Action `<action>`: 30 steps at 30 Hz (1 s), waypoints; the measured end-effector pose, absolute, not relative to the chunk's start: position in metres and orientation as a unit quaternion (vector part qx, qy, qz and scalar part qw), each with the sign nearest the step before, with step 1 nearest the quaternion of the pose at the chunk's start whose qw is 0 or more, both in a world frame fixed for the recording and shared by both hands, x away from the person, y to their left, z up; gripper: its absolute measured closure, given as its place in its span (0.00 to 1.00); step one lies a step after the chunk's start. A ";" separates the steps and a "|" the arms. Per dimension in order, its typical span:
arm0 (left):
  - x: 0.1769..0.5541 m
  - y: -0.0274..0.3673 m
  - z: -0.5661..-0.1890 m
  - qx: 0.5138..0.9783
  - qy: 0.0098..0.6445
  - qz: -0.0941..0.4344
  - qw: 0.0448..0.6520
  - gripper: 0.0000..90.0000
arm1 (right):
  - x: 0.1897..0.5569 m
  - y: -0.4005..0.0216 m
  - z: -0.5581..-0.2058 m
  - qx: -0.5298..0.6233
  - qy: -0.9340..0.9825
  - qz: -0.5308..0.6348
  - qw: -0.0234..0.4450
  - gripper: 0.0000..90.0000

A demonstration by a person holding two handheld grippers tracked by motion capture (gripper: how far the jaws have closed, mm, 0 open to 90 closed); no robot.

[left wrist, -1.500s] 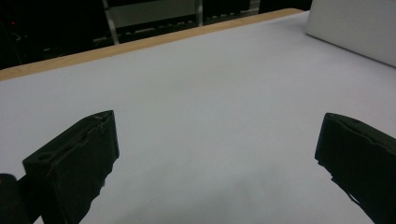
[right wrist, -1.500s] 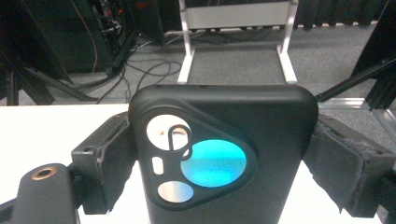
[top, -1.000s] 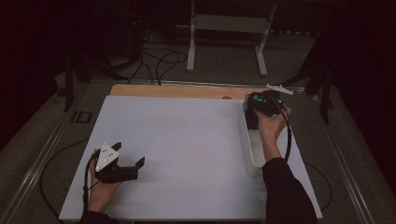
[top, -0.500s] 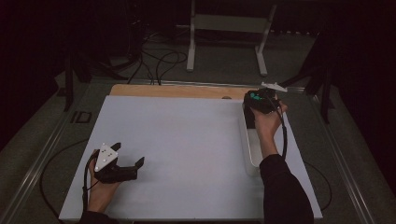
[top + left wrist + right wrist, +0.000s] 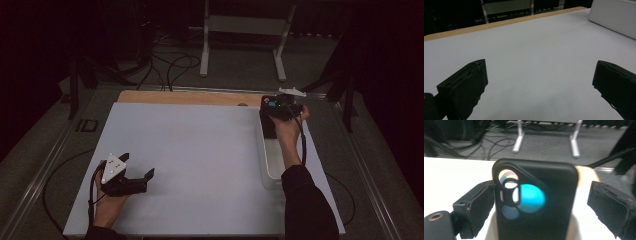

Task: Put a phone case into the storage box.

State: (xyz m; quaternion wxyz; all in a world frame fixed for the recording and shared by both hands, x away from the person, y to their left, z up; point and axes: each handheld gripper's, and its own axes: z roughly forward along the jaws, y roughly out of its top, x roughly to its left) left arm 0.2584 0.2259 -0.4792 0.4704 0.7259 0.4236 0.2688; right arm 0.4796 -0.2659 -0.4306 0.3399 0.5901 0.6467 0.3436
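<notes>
A black phone case (image 5: 536, 202), judged light, flexible and grippy, is being stood in the white tray (image 5: 272, 167) between the right tongs (image 5: 539, 205), parted, best gripped by its side edges.

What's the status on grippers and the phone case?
Left gripper open, idle. Right gripper jaws just opening around black phone case, which stands in white tray. Nothing blocking.

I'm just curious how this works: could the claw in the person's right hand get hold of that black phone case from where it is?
Probably yes. The right claw is open with the black phone case standing between its jaws. One jaw is close beside the case, the other stands apart; nothing blocks them from closing.
</notes>
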 end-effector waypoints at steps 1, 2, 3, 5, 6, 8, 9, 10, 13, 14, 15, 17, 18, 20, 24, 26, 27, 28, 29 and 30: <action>0.258 0.226 -0.479 0.726 0.423 0.269 0.470 0.00 | 0.479 -0.266 -0.430 0.587 0.649 0.346 0.339 0.08; 0.258 0.225 -0.479 0.726 0.423 0.269 0.471 0.00 | 0.479 -0.266 -0.429 0.581 0.652 0.348 0.339 0.08; 0.258 0.225 -0.479 0.726 0.423 0.269 0.471 0.00 | 0.478 -0.265 -0.428 0.578 0.654 0.344 0.346 0.08; 0.258 0.225 -0.479 0.726 0.423 0.268 0.471 0.00 | 0.477 -0.264 -0.427 0.578 0.654 0.344 0.346 0.08; 0.258 0.225 -0.479 0.727 0.423 0.268 0.470 0.00 | 0.474 -0.265 -0.425 0.579 0.653 0.351 0.339 0.08; 0.258 0.226 -0.479 0.727 0.424 0.268 0.469 0.00 | 0.471 -0.266 -0.423 0.584 0.651 0.360 0.326 0.08; 0.259 0.226 -0.480 0.727 0.424 0.267 0.469 0.00 | 0.471 -0.266 -0.423 0.584 0.651 0.360 0.326 0.08; 0.259 0.226 -0.480 0.728 0.424 0.266 0.469 0.00 | 0.469 -0.266 -0.422 0.584 0.652 0.361 0.322 0.08; 0.259 0.225 -0.480 0.729 0.425 0.263 0.468 0.00 | 0.459 -0.265 -0.415 0.574 0.663 0.369 0.310 0.09; 0.259 0.225 -0.480 0.729 0.425 0.261 0.468 0.00 | 0.456 -0.264 -0.413 0.571 0.665 0.372 0.306 0.09; 0.260 0.225 -0.480 0.730 0.426 0.261 0.467 0.00 | 0.453 -0.263 -0.411 0.568 0.667 0.376 0.301 0.09; 0.260 0.225 -0.480 0.732 0.426 0.258 0.465 0.00 | 0.445 -0.261 -0.408 0.562 0.674 0.377 0.297 0.09; 0.260 0.225 -0.480 0.732 0.426 0.258 0.465 0.00 | 0.445 -0.261 -0.408 0.562 0.674 0.377 0.297 0.09; 0.259 0.226 -0.480 0.733 0.428 0.256 0.464 0.00 | 0.429 -0.258 -0.405 0.545 0.689 0.382 0.288 0.11; 0.258 0.228 -0.479 0.732 0.429 0.255 0.463 0.00 | 0.412 -0.256 -0.404 0.522 0.705 0.388 0.281 0.11; 0.257 0.229 -0.478 0.730 0.431 0.255 0.465 0.00 | 0.393 -0.254 -0.403 0.504 0.713 0.401 0.276 0.11; 0.257 0.230 -0.478 0.730 0.430 0.256 0.465 0.00 | 0.387 -0.254 -0.403 0.499 0.716 0.407 0.272 0.11; 0.254 0.231 -0.477 0.730 0.429 0.258 0.466 0.00 | 0.366 -0.253 -0.404 0.481 0.720 0.420 0.270 0.11; 0.253 0.231 -0.477 0.730 0.429 0.259 0.465 0.00 | 0.359 -0.254 -0.405 0.476 0.723 0.422 0.270 0.11; 0.253 0.231 -0.477 0.730 0.429 0.259 0.465 0.00 | 0.349 -0.254 -0.407 0.469 0.725 0.425 0.272 0.11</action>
